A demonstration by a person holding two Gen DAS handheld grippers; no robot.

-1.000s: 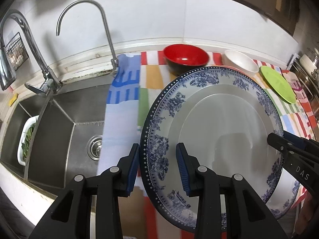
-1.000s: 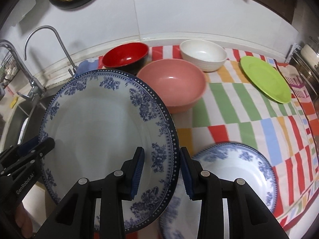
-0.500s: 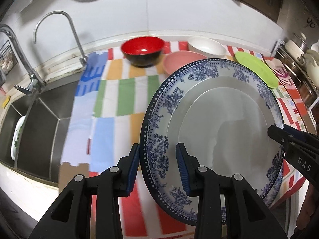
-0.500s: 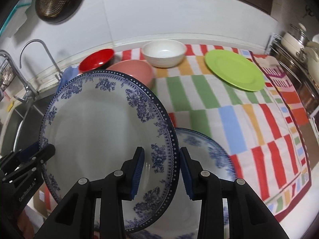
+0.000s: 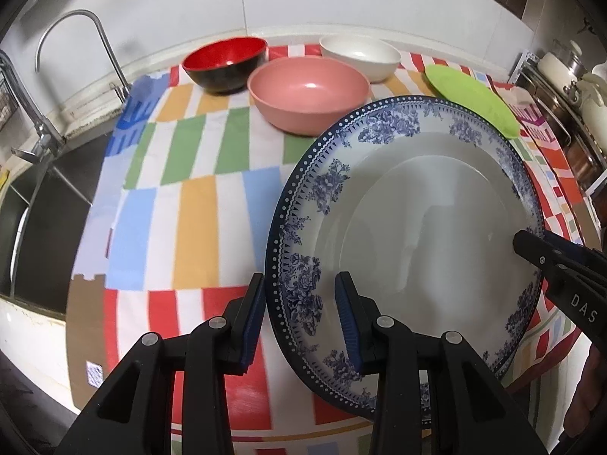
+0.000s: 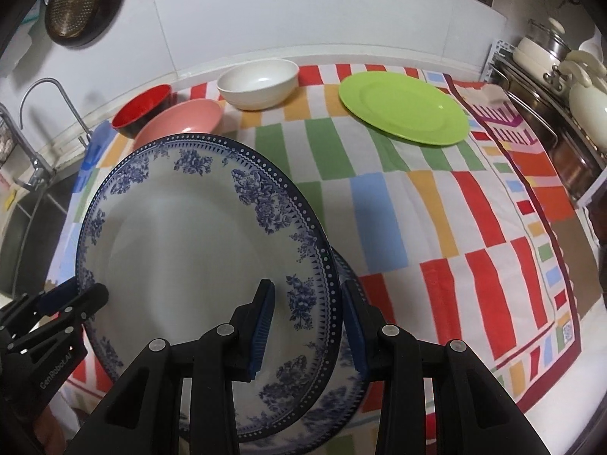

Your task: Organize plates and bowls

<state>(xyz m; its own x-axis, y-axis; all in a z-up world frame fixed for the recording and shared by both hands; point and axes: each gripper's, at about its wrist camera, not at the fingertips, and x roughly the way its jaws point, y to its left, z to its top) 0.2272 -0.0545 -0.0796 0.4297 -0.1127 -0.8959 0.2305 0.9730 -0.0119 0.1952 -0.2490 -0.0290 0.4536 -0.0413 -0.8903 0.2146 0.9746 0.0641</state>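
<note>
A large blue-and-white floral plate (image 5: 417,235) is held between both grippers over the striped cloth. My left gripper (image 5: 299,318) is shut on its left rim. My right gripper (image 6: 307,322) is shut on its right rim; the plate also shows in the right wrist view (image 6: 189,250). A second blue-and-white plate (image 6: 341,390) lies on the cloth right beneath it, mostly hidden. A pink bowl (image 5: 307,93), a red-and-black bowl (image 5: 224,62), a white bowl (image 5: 360,55) and a green plate (image 5: 470,98) stand at the back.
The striped cloth (image 6: 455,208) covers the counter. A sink (image 5: 41,204) with a tap (image 5: 72,38) lies to the left. Pots on a rack (image 6: 561,76) stand at the right. A strainer (image 6: 72,3) hangs on the wall.
Both grippers have carried the held plate rightward from over the sink edge to above the second floral plate and lowered it close to it.
</note>
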